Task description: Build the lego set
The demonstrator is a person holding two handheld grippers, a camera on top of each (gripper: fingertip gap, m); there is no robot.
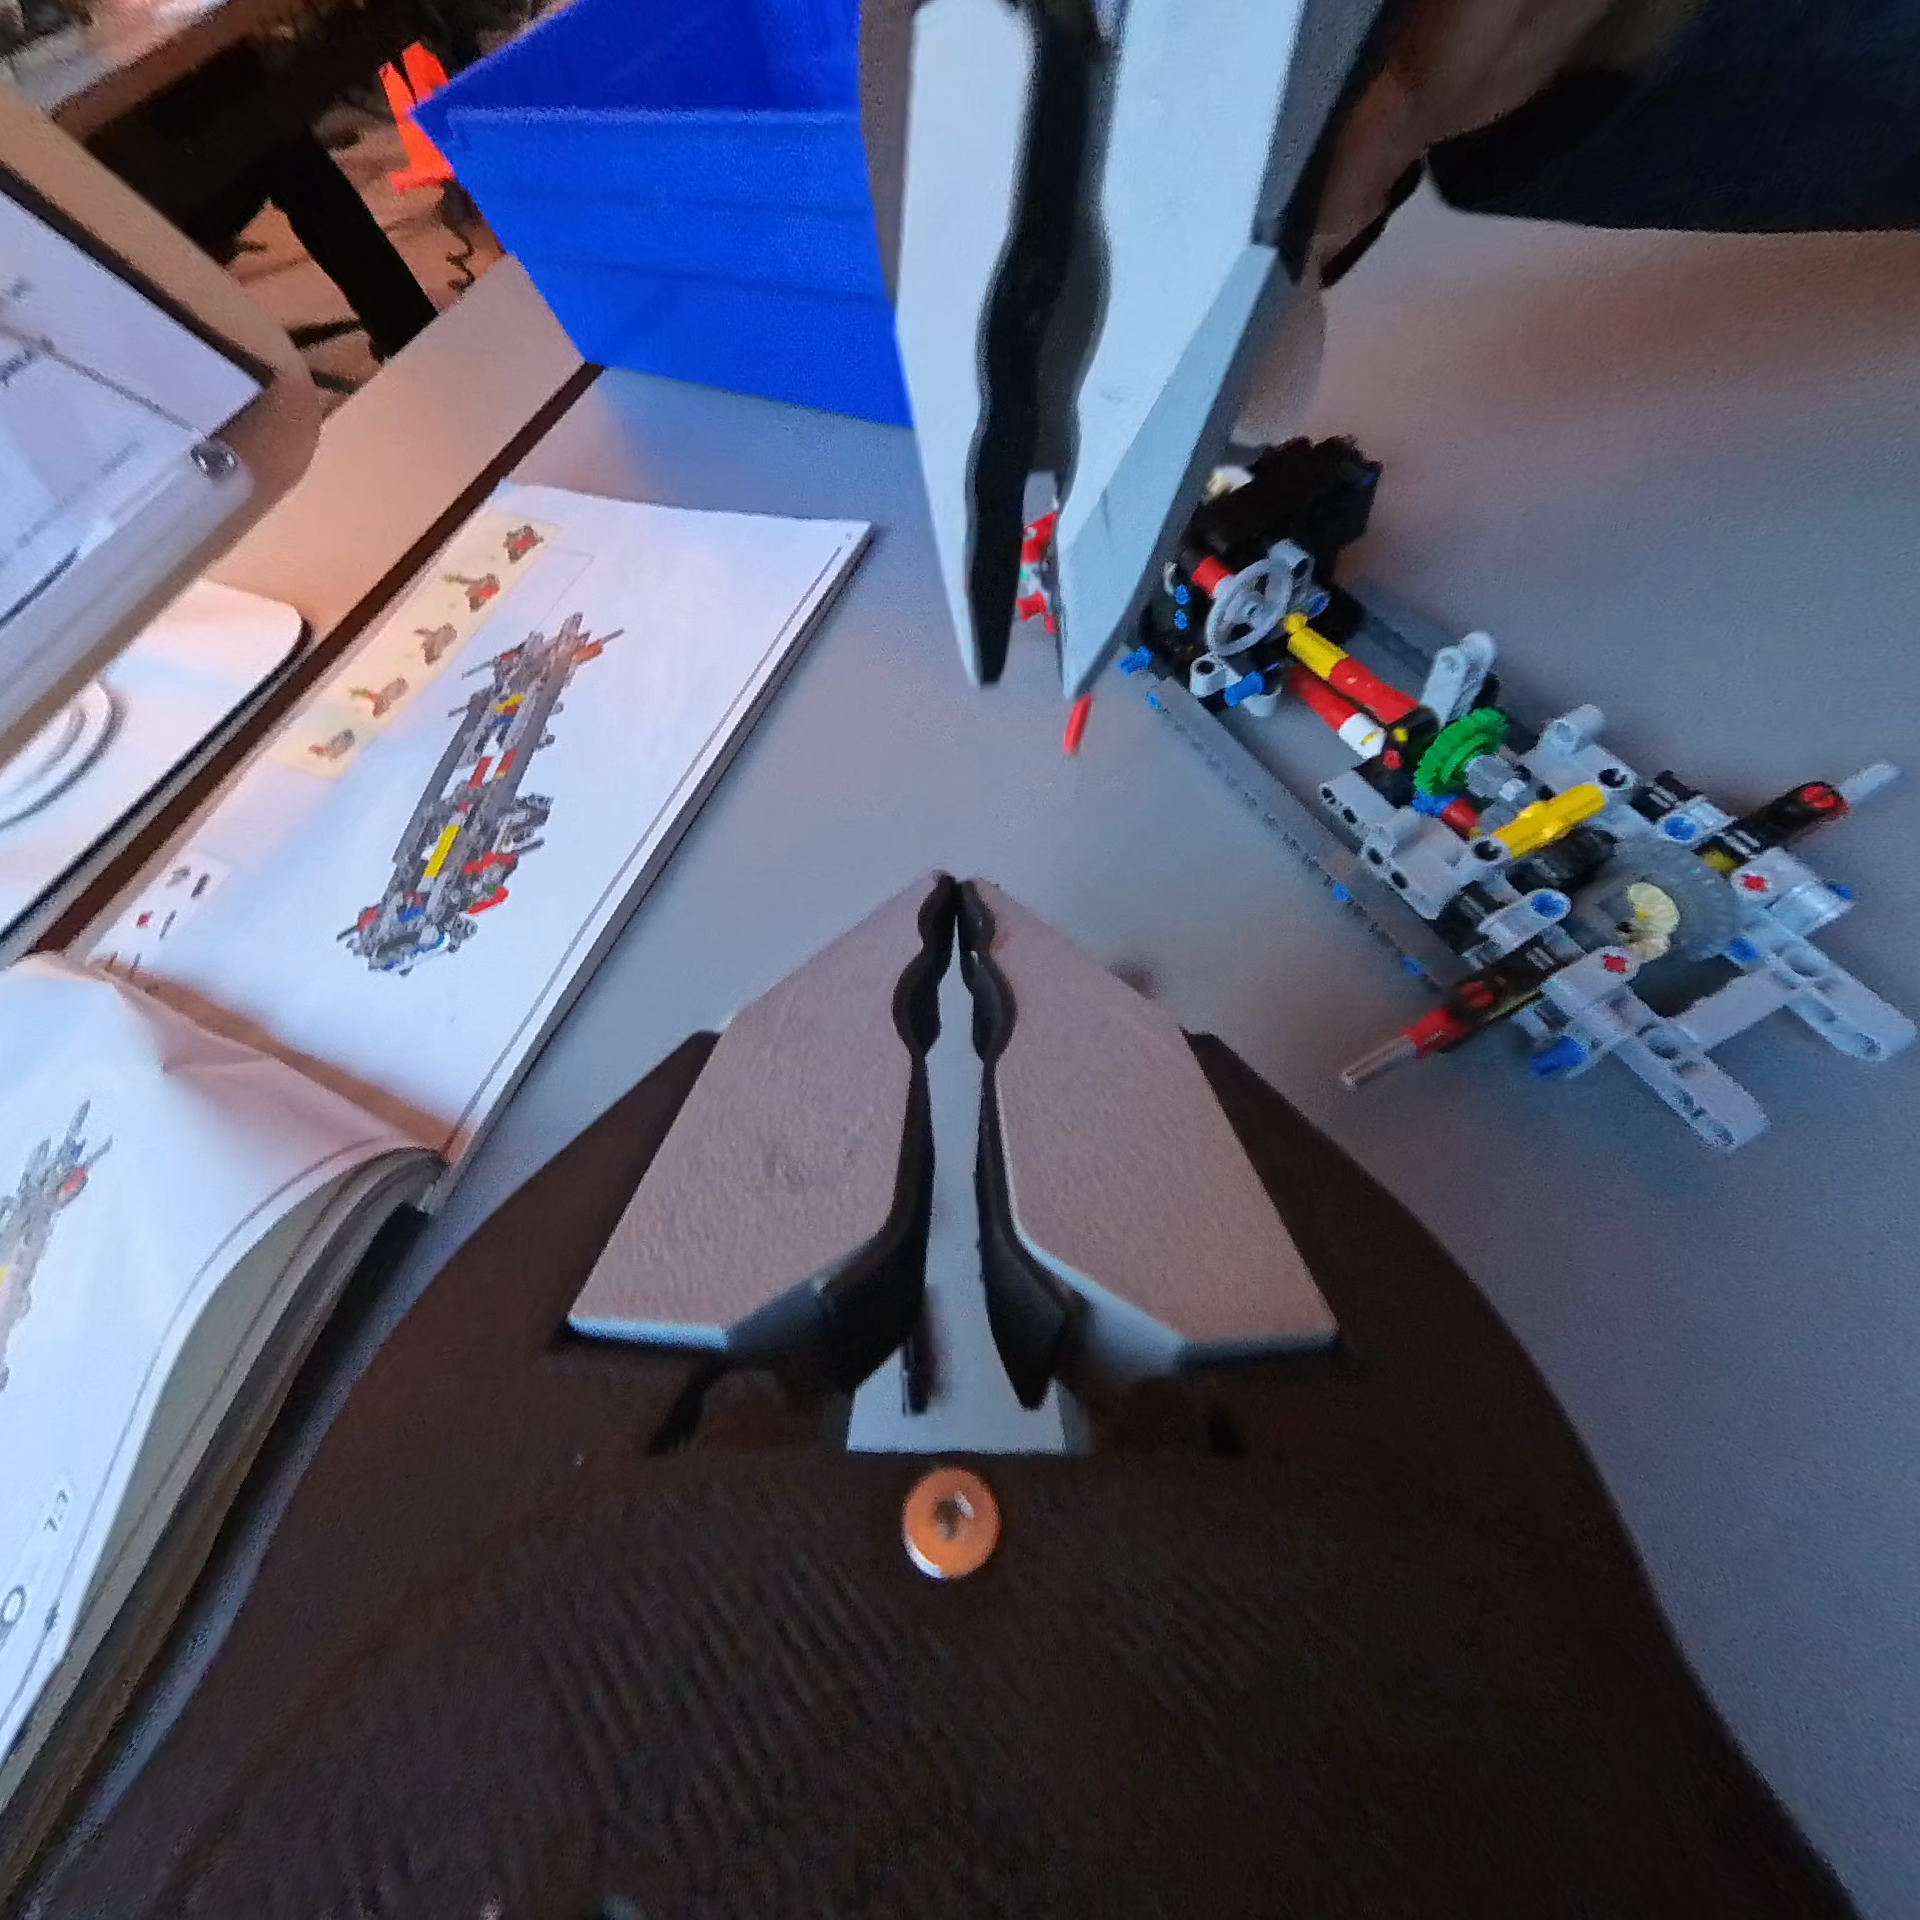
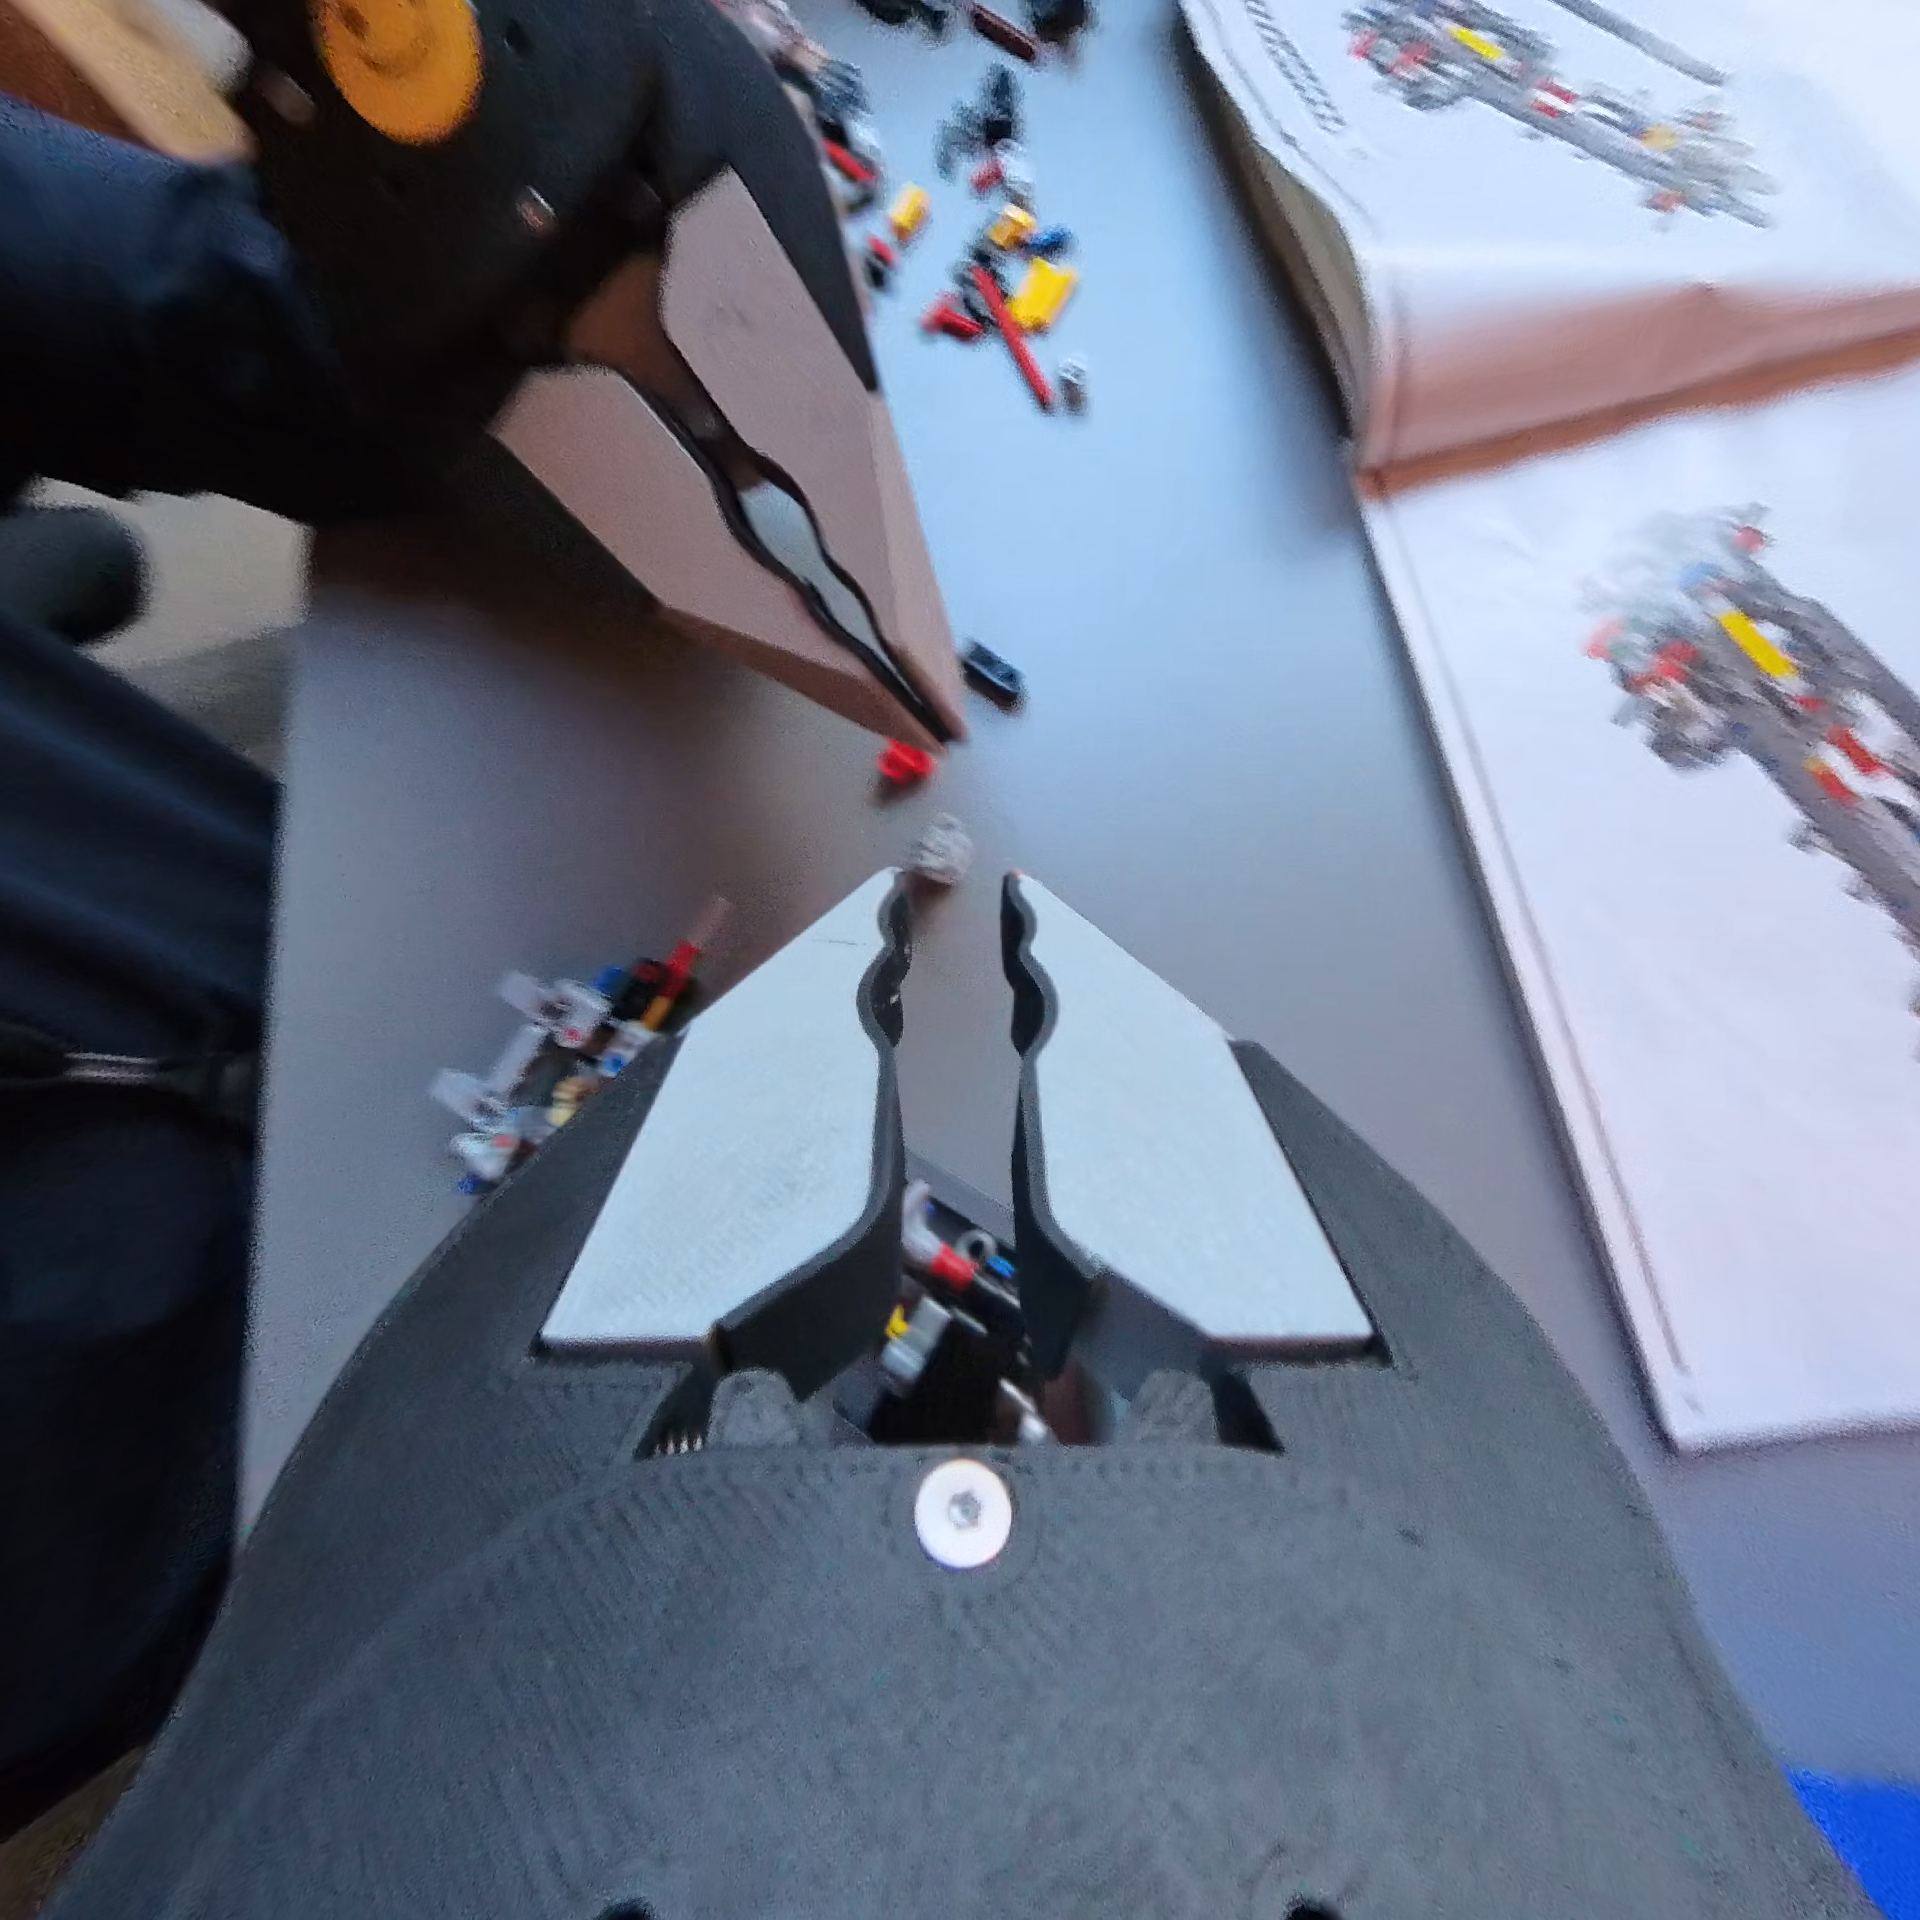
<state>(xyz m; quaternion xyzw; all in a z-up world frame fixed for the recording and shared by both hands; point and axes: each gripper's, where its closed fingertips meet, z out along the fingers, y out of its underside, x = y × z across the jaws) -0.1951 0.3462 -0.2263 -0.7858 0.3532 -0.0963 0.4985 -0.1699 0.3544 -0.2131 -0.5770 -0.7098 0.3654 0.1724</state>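
Landmark: the grey, red and yellow building-brick chassis model (image 1: 1538, 821), lying flat on the grey counter (image 1: 1558, 1351).

1. Framed printed sheet on a stand (image 1: 94, 416): far left of the model, at the counter's edge.
2. Open white instruction booklet with coloured drawings of a chassis (image 1: 447, 790): left of the model, flat on the counter, well apart from it.
3. Blue plastic bin (image 1: 686, 218): behind and to the left of the model.
4. Left hand-held gripper (image 1: 956, 883): black body, pale fingers with black wavy pads. Its tips meet with nothing between them. It sits above bare counter, between the booklet and the model, touching neither.
5. Right hand-held gripper (image 1: 1023, 665): reaches down from above at the model's far-left end, fingers a narrow way apart, nothing pressed between the pads. One finger hides part of the model's end; contact cannot be told.
6. Small red brick piece (image 1: 1078, 724): on the counter just below the right gripper's tip, just left of the model.
7. Small pale grey brick piece (image 2: 940, 847): in the right wrist view, on the counter just past the right gripper's fingertips, blurred.
8. Scatter of loose red, yellow and black brick pieces (image 2: 997, 270): on the counter well beyond the model, seen in the right wrist view.
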